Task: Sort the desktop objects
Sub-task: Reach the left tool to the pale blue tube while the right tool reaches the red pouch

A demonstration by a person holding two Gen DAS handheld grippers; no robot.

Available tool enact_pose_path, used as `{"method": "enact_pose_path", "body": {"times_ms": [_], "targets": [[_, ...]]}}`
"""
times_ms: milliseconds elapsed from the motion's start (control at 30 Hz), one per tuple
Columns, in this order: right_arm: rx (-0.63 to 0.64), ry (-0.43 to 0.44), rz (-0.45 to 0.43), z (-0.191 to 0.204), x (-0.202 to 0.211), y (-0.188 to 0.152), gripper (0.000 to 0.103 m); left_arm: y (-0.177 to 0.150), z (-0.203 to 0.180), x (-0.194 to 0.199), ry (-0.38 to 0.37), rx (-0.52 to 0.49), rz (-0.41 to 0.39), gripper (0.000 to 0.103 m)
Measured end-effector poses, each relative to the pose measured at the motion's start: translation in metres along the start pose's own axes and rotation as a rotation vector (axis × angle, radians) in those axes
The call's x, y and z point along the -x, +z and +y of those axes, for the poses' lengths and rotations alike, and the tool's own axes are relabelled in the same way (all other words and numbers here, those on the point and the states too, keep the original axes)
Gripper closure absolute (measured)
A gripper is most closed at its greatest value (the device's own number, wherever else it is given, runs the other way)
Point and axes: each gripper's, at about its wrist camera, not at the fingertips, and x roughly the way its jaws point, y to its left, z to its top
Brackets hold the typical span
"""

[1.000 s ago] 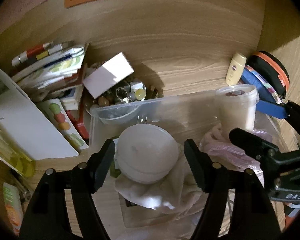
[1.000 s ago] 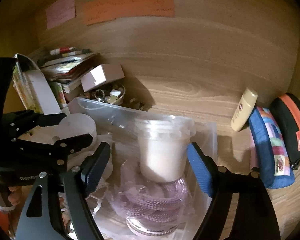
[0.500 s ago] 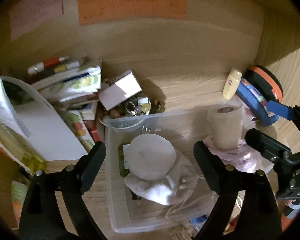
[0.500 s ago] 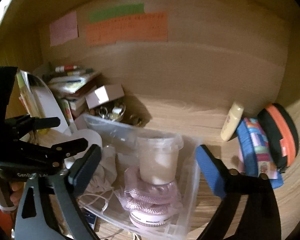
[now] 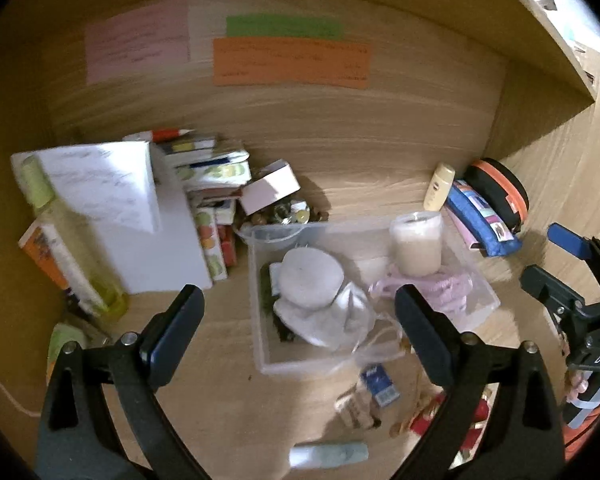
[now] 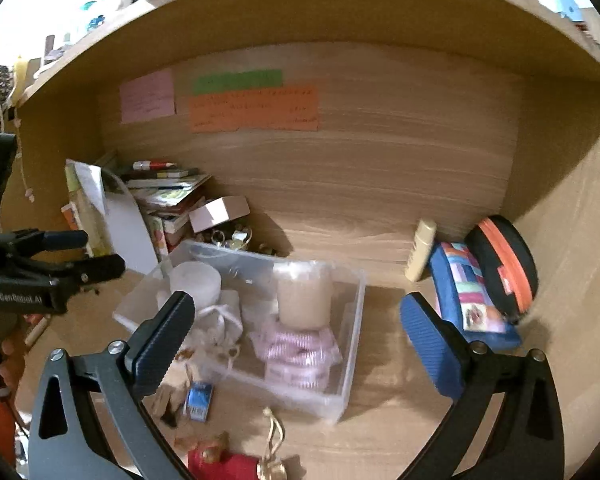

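Clear bin (image 6: 352,320) on desk | both jaws spread, empty | labels "GenRobot.AI", "DAS"

Wooden desk (image 5: 228,412) bears clear bin (image 5: 260,344), books (image 5: 216,184), pouches (image 6: 472,300).

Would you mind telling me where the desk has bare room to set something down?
Bare wood lies behind the bin up to the back wall, between the small box and the lotion tube. Crowded: the books at left, clutter in front of the bin.
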Motion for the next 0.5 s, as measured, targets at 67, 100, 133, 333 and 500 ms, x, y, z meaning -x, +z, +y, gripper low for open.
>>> {"method": "enact_pose_path", "body": {"times_ms": [67,100,133,333,500], "targets": [[0.007,-0.011,-0.001,0.002,0.008,-0.008,0.0,-0.009,0.002,0.006,0.012,0.003,-0.001,0.006],[0.01,-0.015,0.001,0.003,0.012,-0.013,0.0,-0.015,0.004,0.01,0.02,0.006,-0.001,0.006],[0.011,-0.017,0.004,0.004,0.014,-0.017,0.0,-0.02,0.005,0.013,0.027,0.007,0.001,0.006],[-0.031,0.02,0.053,0.005,0.022,-0.043,0.0,-0.049,0.008,0.024,0.034,0.011,0.027,0.006],[-0.022,0.009,0.069,0.01,0.025,-0.059,0.0,-0.073,0.007,0.019,0.037,0.013,0.071,0.006]]}}
